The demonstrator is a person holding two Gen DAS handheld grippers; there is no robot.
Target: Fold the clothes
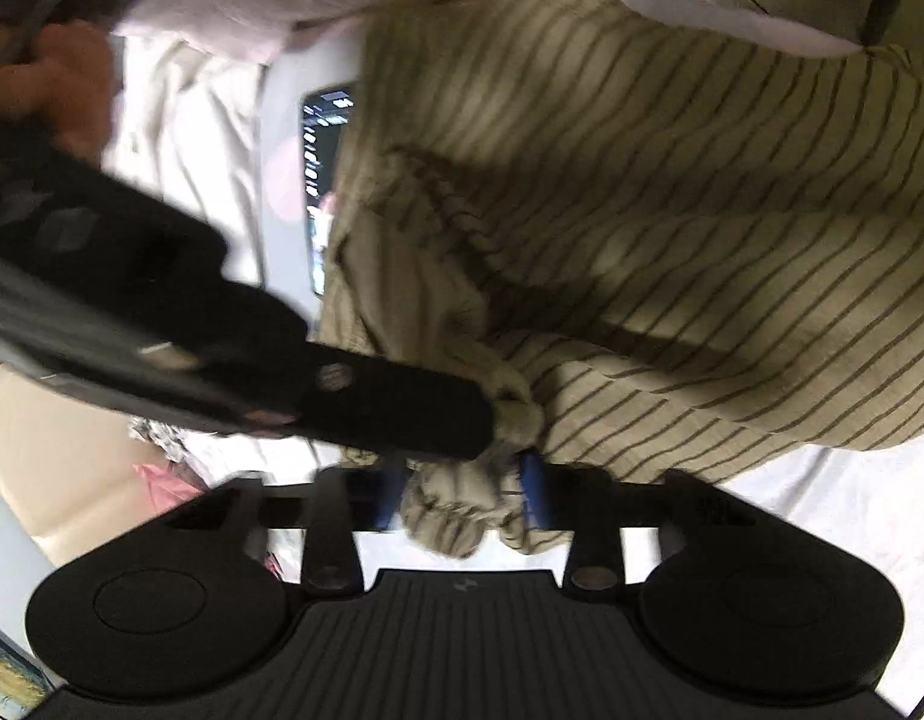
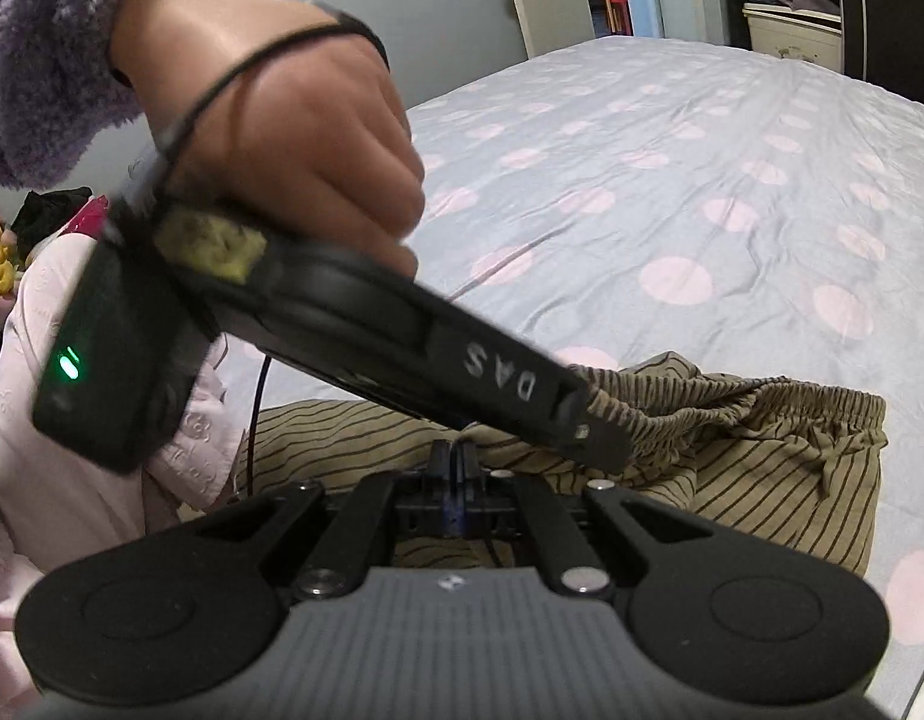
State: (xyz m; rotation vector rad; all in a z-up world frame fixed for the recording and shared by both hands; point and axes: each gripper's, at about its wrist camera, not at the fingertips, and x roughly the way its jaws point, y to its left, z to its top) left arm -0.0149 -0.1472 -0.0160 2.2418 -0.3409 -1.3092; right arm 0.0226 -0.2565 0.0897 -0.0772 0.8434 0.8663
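Olive-tan striped trousers [image 2: 762,468] with an elastic waistband lie bunched on the bed, and in the left wrist view they [image 1: 672,210] hang lifted and fill most of the frame. My left gripper [image 1: 462,489] is shut on a wad of this fabric between its blue pads [image 1: 534,492]. From the right wrist view, the left gripper [image 2: 594,435] pinches the waistband, with a hand [image 2: 282,138] around its handle. My right gripper [image 2: 456,456] has its fingers pressed together over the striped cloth. Its tip [image 1: 483,420] meets a gathered knot of fabric close beside the left gripper.
The bed [image 2: 672,180] has a lilac sheet with pink dots and stretches away to the right. A pale pink garment [image 2: 48,408] lies at the left edge. A fluffy purple sleeve [image 2: 36,60] is at top left. A lit screen [image 1: 327,180] shows behind the trousers. Shelves and a doorway stand beyond the bed.
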